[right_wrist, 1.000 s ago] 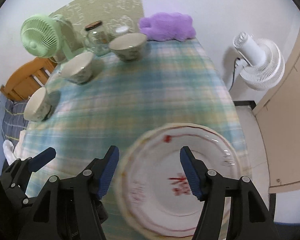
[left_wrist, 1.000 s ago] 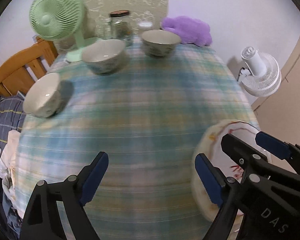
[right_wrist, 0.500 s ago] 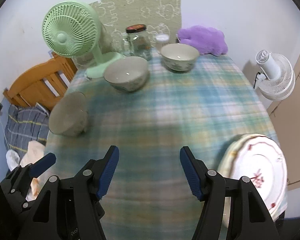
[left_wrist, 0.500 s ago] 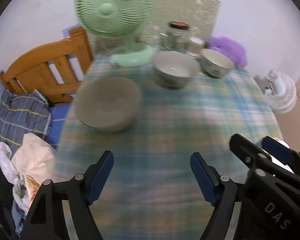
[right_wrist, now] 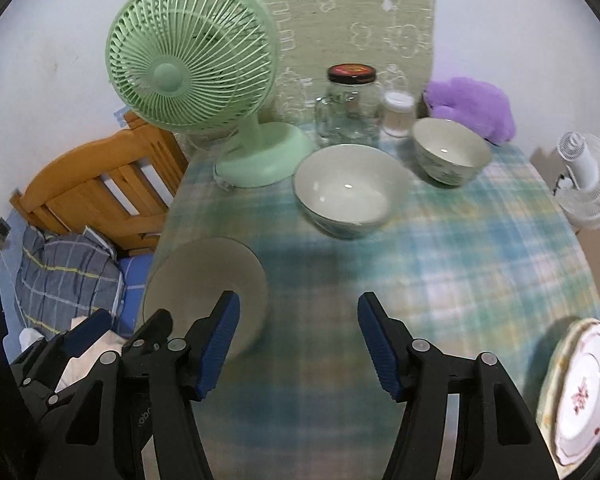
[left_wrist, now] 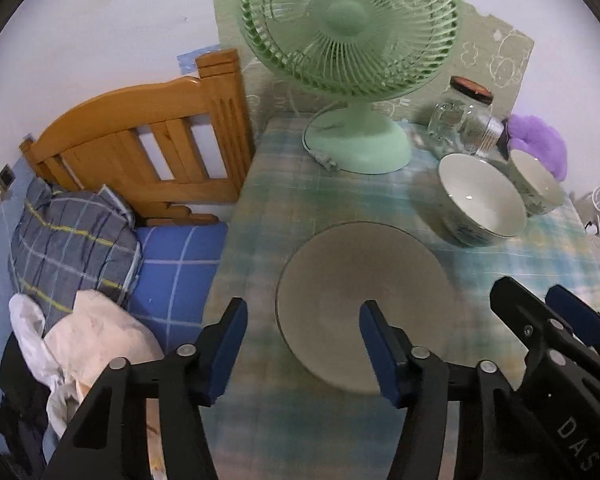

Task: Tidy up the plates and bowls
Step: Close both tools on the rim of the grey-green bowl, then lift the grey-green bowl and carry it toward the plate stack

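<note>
1. The left gripper (left_wrist: 302, 344) hangs over the near-left part of the worktop (left_wrist: 284, 184), a table under a green, blue and yellow plaid cloth. Its blue-padded jaws have just been closing, yet stand apart with nothing pressed between them.
2. Its right finger (left_wrist: 380, 356) shows over the bowl's inside while the left one sits outside the rim, so the near wall of the blurred, cream-coloured ceramic bowl (left_wrist: 364, 304) looks lined up for a pinch. That is probably why the jaws narrowed.
3. The right gripper (right_wrist: 296, 346) hovers just beside it over bare cloth, jaws also apart and empty, likely kept clear.
4. 2 more bowls stand further back near the mint-green desk fan (right_wrist: 196, 80): a wide, cream, patterned bowl (right_wrist: 350, 194) and a smaller, deeper patterned bowl (right_wrist: 452, 154), close together but apart.
5. A stack of white scalloped plates with a red flower motif (right_wrist: 580, 392) sits at the worktop's near-right edge, well apart from the bowls; that looks like plates already gathered and bowls not yet nested.
</note>
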### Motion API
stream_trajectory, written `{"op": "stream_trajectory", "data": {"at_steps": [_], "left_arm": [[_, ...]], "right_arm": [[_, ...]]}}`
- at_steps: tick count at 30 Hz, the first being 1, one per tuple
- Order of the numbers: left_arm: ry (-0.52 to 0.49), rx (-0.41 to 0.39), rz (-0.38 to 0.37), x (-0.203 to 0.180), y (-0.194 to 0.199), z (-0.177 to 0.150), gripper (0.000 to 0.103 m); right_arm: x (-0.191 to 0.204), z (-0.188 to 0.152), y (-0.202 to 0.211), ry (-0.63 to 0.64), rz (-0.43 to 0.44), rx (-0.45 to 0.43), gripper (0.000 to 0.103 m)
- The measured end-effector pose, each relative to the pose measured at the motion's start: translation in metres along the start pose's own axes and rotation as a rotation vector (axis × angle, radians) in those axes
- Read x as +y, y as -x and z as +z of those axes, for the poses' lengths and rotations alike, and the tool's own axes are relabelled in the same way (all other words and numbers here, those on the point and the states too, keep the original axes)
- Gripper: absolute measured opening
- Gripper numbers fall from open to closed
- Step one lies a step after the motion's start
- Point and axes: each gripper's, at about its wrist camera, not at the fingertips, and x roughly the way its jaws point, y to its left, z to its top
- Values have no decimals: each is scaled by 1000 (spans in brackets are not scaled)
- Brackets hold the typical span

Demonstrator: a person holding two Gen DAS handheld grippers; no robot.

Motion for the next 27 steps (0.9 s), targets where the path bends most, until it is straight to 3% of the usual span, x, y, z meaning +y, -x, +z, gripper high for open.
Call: {"op": "stream_trajectory", "data": {"at_steps": [6, 9, 12, 15, 27], "left_arm": [[-32, 37, -29, 7, -36, 8, 44], [-41, 58, -33, 9, -48, 9, 27], [-56, 69, -38, 10, -57, 10, 17], [-56, 66, -56, 12, -60, 13, 16], [-114, 75, -64, 8, -57, 11, 16]], "right_arm": [[13, 6, -41, -13, -11, 46, 50], [16, 7, -54, -19, -2, 66, 41], [17, 6, -69, -31, 22, 108, 30], [21, 4, -80, -13, 24, 133, 15], [23, 2, -79, 7, 3, 143, 13]]}}
